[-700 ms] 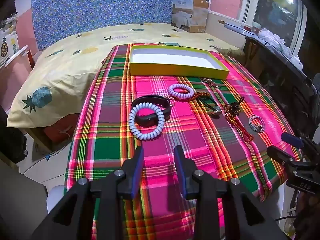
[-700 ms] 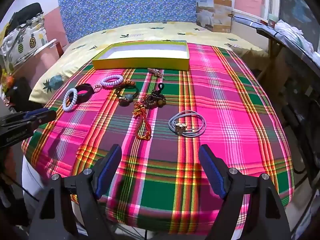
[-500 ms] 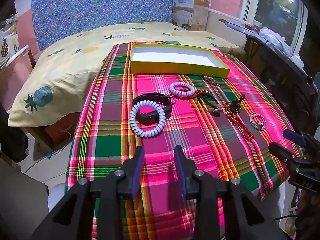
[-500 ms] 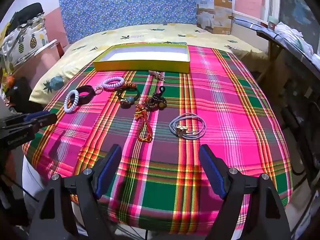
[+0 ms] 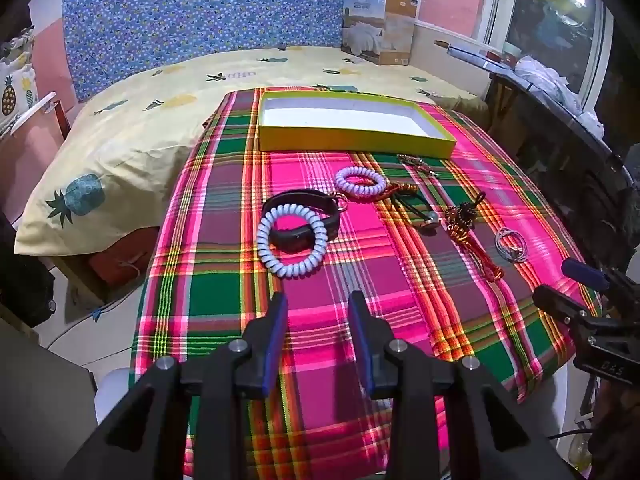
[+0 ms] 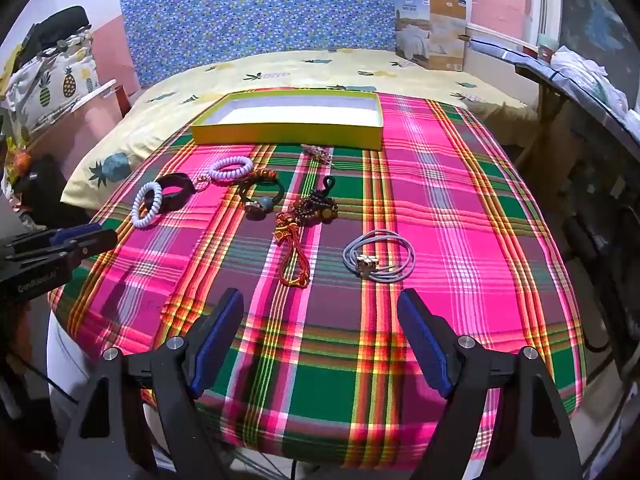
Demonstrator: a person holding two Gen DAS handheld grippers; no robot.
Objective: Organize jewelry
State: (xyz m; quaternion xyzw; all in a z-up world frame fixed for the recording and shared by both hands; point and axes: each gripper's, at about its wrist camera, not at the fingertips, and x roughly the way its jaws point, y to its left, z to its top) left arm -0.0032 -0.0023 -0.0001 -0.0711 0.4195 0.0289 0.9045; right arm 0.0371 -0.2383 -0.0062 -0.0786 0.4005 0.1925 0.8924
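Both cameras had drawn back slightly from the jewelry; left gripper [image 5: 318, 312] stood narrowly open, right gripper [image 6: 320, 312] wide, both empty, whose view alone resolved the grey cord's [image 6: 379, 261] clasp before the yellow box [image 6: 286, 134].

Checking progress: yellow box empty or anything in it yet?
Empty. The yellow box shows only bare white floor in both views; all jewelry lies on the plaid cloth.

Black band [image 5: 316, 204] partly under white coil bracelet [image 5: 291, 240], small clip [image 6: 316, 153] too tiny to ID

Two coil bracelets [image 5: 291, 241] [image 5: 360, 179], one yellow box [image 5: 352, 139].
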